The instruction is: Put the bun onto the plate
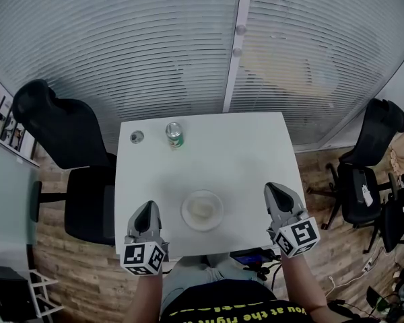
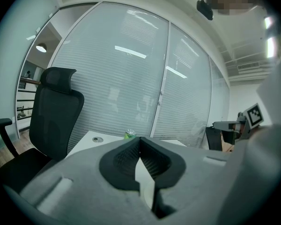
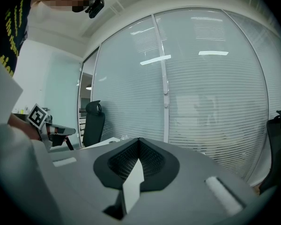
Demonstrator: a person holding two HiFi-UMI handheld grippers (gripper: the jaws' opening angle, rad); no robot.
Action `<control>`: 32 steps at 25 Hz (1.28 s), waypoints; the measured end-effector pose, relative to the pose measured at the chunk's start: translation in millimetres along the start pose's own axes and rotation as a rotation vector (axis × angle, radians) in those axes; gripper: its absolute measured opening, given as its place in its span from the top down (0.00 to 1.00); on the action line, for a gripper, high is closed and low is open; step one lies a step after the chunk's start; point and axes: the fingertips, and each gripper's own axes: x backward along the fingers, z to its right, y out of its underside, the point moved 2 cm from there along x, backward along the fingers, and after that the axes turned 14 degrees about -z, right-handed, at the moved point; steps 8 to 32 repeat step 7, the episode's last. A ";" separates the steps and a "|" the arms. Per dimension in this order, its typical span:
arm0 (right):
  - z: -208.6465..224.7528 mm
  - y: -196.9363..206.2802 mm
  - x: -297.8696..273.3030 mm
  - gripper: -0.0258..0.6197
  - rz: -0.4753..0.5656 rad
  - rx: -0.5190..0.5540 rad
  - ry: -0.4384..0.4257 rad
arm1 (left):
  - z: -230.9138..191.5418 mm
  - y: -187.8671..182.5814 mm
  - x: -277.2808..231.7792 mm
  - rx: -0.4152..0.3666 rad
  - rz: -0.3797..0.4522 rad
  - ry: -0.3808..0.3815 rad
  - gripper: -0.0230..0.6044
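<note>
A pale bun (image 1: 202, 209) lies in the middle of a round white plate (image 1: 188, 218) near the front edge of the white table (image 1: 242, 153). My left gripper (image 1: 147, 207) hovers at the table's front left, just left of the plate, with its jaws closed tip to tip and nothing between them. My right gripper (image 1: 273, 189) sits to the right of the plate, also shut and empty. In the left gripper view the left gripper (image 2: 140, 138) points toward the far can. In the right gripper view the right gripper (image 3: 139, 139) faces the glass wall.
A green can (image 1: 174, 134) stands at the table's far left, beside a round cable grommet (image 1: 137, 137). A black office chair (image 1: 60, 130) is to the left of the table, more black chairs (image 1: 374, 160) to the right. Blinds and a glass wall lie behind.
</note>
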 end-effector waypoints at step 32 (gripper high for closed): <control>0.6 -3.4 1.6 0.95 0.008 0.005 0.007 | -5.0 -0.1 0.3 0.002 0.002 -0.011 0.96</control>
